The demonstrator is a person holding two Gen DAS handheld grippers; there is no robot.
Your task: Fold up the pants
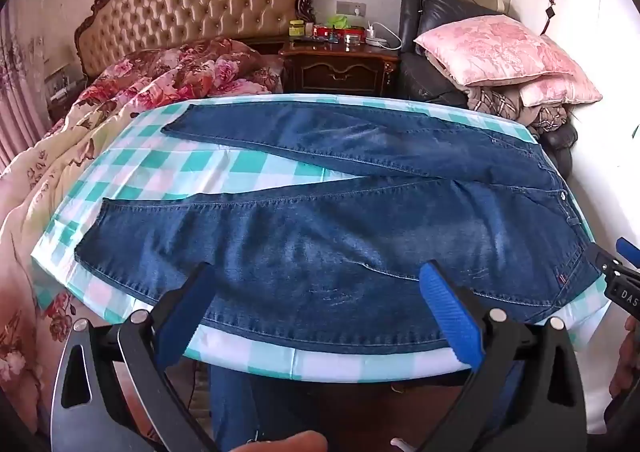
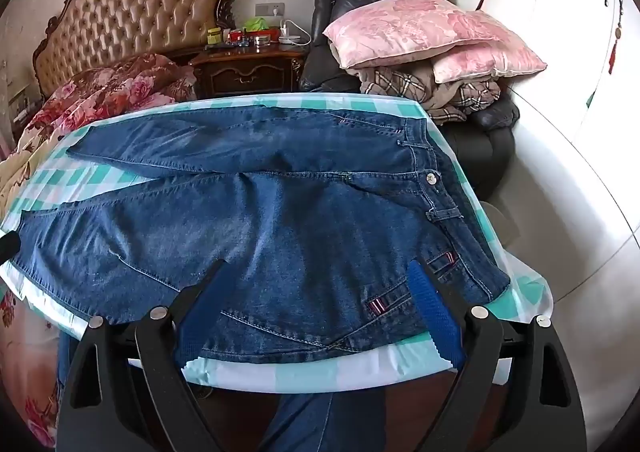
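The jeans (image 1: 320,219) are lying flat across the checked table (image 1: 168,171), legs running to your left, waistband to your right. Your left gripper (image 1: 320,316) and right gripper (image 2: 320,308) are both hovering spread open, holding nothing, over the near edge, the right one nearer the waistband.

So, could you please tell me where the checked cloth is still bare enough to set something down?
The wedge of checked cloth between the two legs of the jeans, widening toward the hems, is free. A thin strip along the near edge is too. The waistband end is crowded.
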